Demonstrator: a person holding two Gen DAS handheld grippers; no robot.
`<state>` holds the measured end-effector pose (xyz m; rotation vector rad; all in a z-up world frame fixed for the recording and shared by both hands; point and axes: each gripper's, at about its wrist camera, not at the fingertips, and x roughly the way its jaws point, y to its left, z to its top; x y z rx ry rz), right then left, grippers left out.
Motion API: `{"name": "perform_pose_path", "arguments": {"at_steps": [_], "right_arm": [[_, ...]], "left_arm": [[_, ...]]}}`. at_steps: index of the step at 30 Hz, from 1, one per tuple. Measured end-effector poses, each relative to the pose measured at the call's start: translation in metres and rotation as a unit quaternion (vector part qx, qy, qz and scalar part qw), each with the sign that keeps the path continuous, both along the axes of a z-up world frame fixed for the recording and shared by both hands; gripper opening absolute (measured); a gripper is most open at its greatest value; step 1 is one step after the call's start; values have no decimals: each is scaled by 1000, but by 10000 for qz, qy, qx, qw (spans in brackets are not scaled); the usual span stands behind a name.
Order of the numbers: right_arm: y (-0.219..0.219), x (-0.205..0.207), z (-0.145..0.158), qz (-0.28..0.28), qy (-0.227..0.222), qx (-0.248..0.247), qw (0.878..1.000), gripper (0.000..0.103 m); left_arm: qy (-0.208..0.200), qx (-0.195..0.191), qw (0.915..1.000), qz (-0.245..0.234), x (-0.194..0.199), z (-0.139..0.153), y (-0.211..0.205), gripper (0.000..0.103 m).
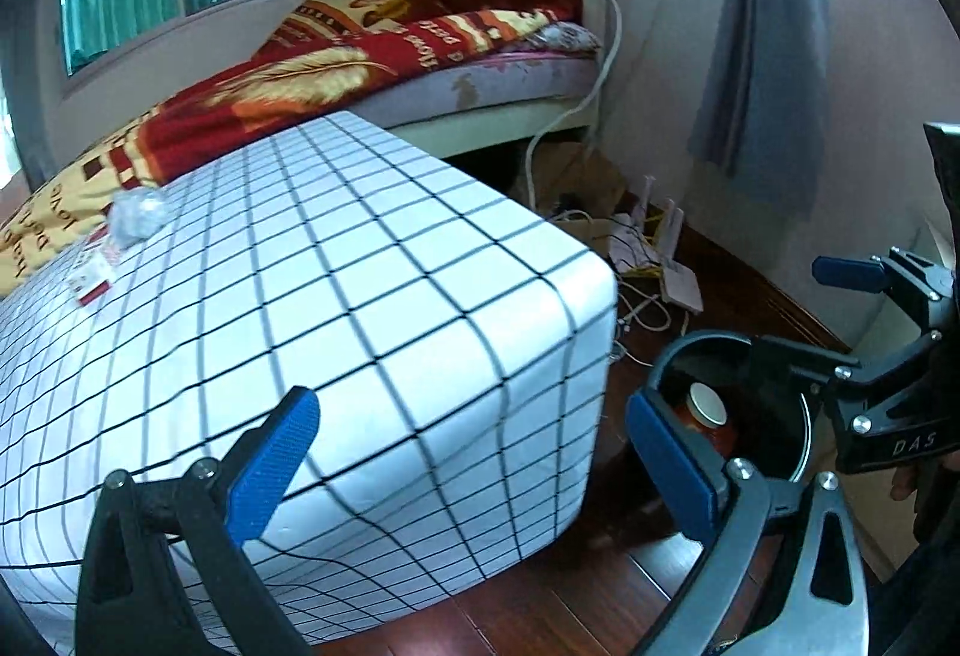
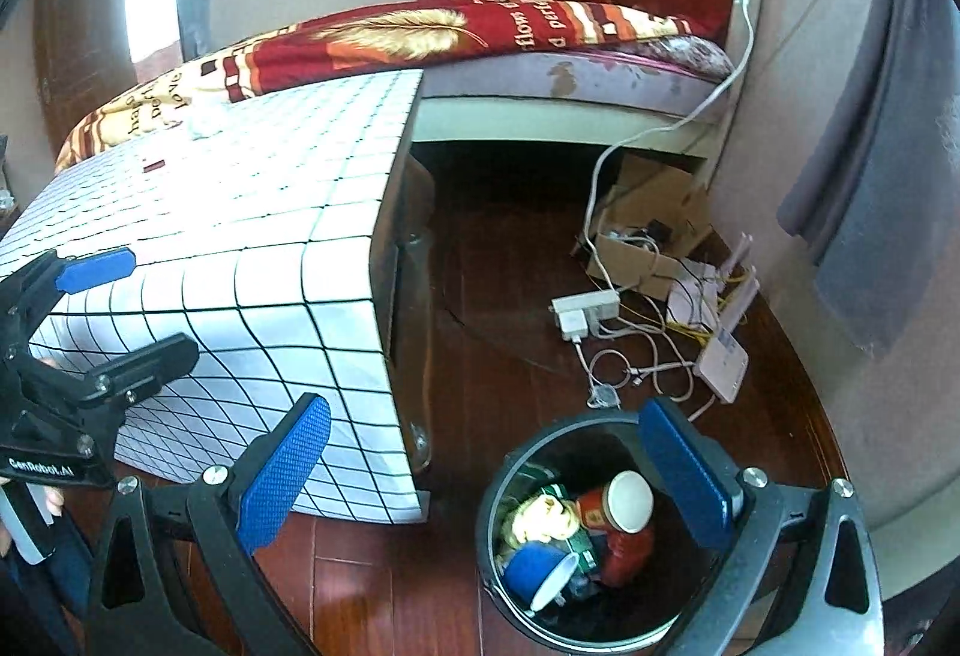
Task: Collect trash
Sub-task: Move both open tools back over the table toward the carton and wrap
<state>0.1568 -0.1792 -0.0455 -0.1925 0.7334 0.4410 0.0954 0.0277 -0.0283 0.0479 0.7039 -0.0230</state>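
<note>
On the far left of the checked tabletop (image 1: 336, 260), a crumpled clear wrapper (image 1: 137, 219) and a small red-and-white packet (image 1: 93, 275) are seen lying close together, near the bed (image 1: 312, 74); these are judged to be the trash not yet collected. Left gripper (image 1: 474, 467): jaws held wide apart, nothing between them, aimed over the near corner of the table. Right gripper (image 2: 486, 479): jaws likewise spread and empty, poised above the bin (image 2: 510, 461) on the wooden floor (image 2: 498, 296), right of the table. Inside the bin, a red jar with a pale lid (image 2: 624, 512), a blue cup (image 2: 537, 572) and yellowish crumpled material (image 2: 543, 515) are noted.

Risks, as judged: the thin wrapper could be pushed off the far edge toward the bed if approached too flat; the low packet could slip from the pads if pinched shallowly. Cables and a power strip (image 2: 585, 308) lie on the floor at far right and could be snagged.
</note>
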Motion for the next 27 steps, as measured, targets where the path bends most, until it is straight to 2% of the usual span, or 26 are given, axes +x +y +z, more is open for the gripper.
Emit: {"name": "perform_pose_path", "arguments": {"at_steps": [7, 12, 17, 27], "right_arm": [[24, -1, 14, 208, -236, 239, 9992, 103], [46, 0, 25, 397, -438, 434, 9973, 103], [75, 1, 33, 577, -599, 615, 9946, 103], [140, 8, 41, 962, -296, 788, 9918, 103]], "left_arm": [[-75, 25, 9995, 294, -8, 6, 30, 103], [-55, -245, 9983, 523, -14, 11, 67, 103], [-156, -313, 9958, 847, -21, 14, 104, 102], [-240, -95, 9894, 1430, -22, 24, 172, 102]]}}
